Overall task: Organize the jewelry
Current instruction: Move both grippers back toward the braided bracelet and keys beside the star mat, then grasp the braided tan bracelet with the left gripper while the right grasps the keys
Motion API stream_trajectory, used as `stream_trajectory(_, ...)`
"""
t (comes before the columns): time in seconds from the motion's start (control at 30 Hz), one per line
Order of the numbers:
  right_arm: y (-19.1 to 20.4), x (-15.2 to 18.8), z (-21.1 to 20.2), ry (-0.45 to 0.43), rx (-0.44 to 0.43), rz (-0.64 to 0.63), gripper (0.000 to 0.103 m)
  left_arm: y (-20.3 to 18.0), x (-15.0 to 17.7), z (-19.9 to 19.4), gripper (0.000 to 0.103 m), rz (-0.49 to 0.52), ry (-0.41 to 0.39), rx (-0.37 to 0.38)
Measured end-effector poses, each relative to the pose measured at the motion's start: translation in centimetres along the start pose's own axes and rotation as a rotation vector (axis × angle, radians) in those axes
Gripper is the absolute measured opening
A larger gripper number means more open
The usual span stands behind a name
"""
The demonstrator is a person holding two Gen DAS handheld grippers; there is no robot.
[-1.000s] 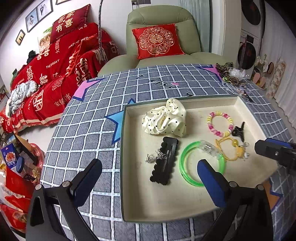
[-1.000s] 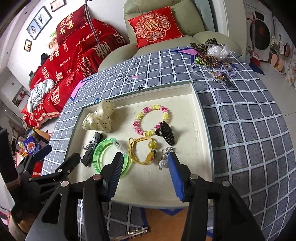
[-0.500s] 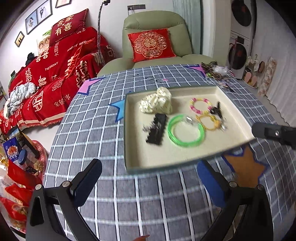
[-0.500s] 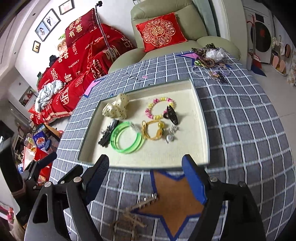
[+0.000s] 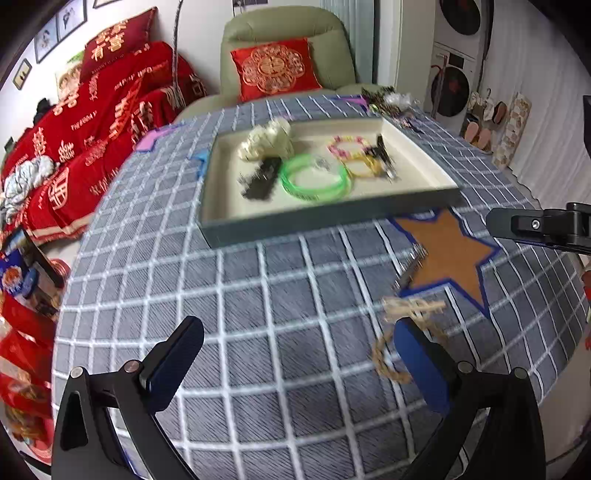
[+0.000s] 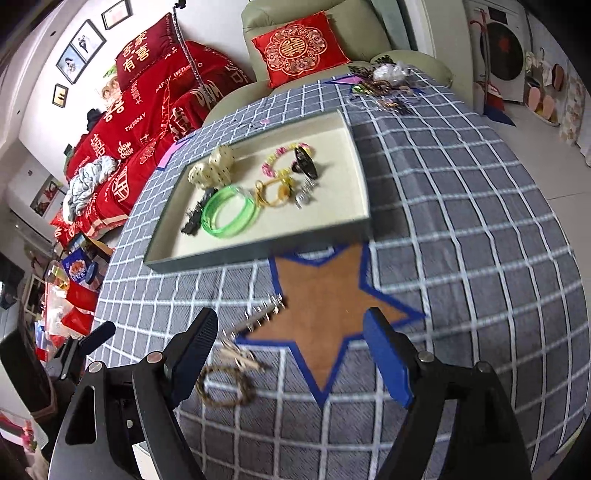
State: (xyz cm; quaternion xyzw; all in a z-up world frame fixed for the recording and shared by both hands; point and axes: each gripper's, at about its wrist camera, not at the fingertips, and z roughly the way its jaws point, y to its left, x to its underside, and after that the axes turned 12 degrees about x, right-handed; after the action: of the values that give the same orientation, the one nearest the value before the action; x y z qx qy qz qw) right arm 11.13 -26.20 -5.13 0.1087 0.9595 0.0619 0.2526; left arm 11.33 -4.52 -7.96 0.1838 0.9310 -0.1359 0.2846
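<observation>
Even, bright indoor light, no harsh glare. Both fisheye views bend the checked tablecloth (image 5: 280, 317) and darken to black at the corners. Motion blur smears the tray (image 5: 325, 221) and its jewellery in the left view; the right view is slightly sharper

You had a grey grid-check cloth (image 5: 258, 332) over the worktop, with an orange star patch (image 6: 325, 317) edged in blue. Behind it stood a green armchair (image 5: 284, 33) carrying a red embroidered cushion (image 6: 299, 48). To the left, a sofa under red throws (image 6: 147, 110); framed pictures (image 6: 85, 46) on the wall; washing machine (image 6: 506, 51) far right.
</observation>
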Motion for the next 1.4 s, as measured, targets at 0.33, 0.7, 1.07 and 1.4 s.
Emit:
stream_trajectory(0.33,-2.3,2.6,-0.1,0.046,0.004,0.025,0.083,-3.1,1.6,1.0,0.103,0.059,0.028,0.046)
stream_trajectory(0.7,-3.0,2.8,0.0,0.055,0.012,0.038,0.083,-5.3,1.9,3.8,0.094,0.095,0.092,0.073)
stream_trajectory(1.07,-2.6,2.2,1.2,0.082,0.012,0.044,0.083,-6.0,1.7,3.8,0.064,0.11,0.081,0.125)
stream_trajectory(1.4,-1.7,2.2,2.4,0.101,0.023,0.035,0.083,-4.7,1.9,3.0,0.018,0.099,0.056,0.115)
